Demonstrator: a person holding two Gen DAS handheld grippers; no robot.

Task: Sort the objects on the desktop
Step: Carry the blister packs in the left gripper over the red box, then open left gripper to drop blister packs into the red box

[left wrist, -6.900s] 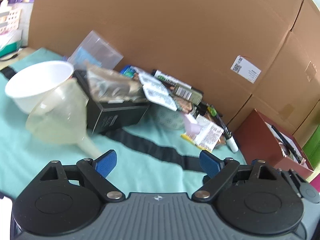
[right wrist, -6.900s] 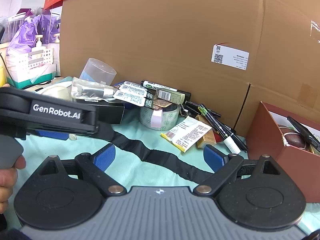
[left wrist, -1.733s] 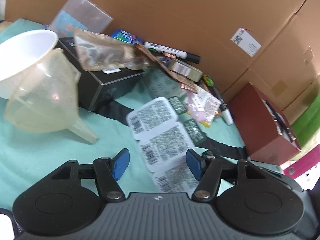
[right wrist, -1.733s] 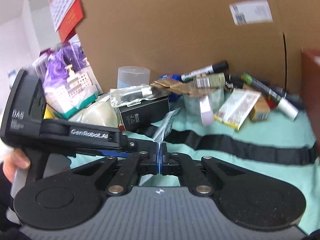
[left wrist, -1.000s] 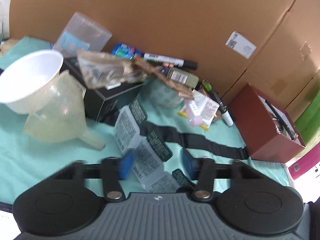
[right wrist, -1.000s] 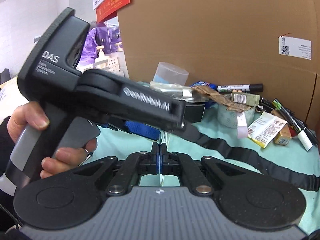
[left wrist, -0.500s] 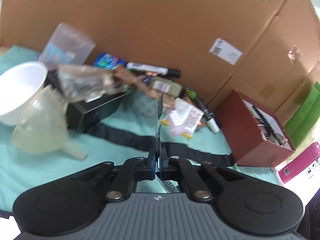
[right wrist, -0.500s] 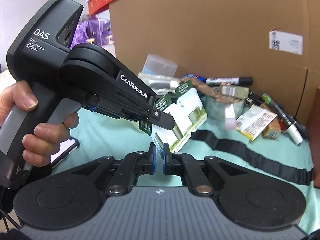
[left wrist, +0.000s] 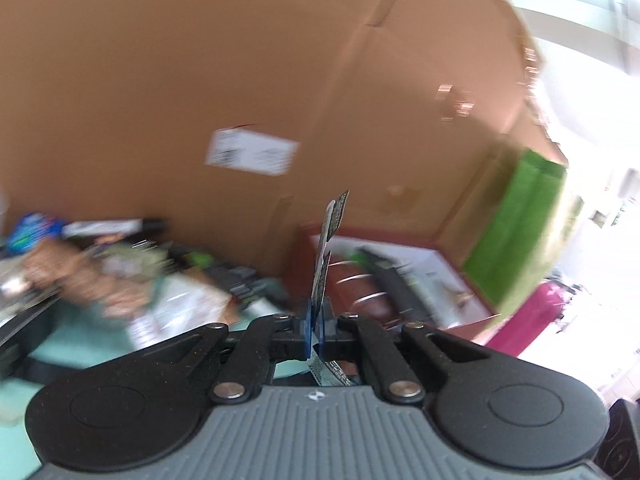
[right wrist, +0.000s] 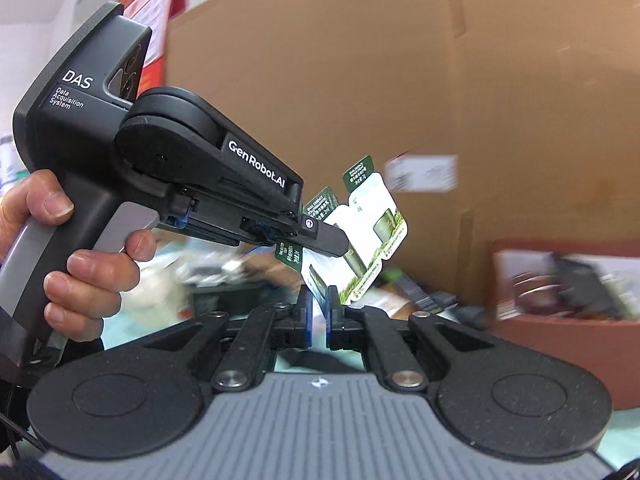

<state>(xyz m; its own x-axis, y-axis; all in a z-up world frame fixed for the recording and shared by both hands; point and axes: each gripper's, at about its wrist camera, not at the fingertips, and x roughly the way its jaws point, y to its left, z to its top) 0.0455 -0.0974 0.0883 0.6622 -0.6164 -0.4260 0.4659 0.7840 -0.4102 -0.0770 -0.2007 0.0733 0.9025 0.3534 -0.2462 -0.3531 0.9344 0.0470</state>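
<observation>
Cardboard wall fills the background, blurred clutter lower left, red box centre-right. Left gripper pinches the sachet strip edge-on, long axis rising toward upper right. Right gripper, pads slightly parted around the strip's bottom corner; contact unclear.

We see a cardboard wall with a white label, a green bag beside it.
</observation>
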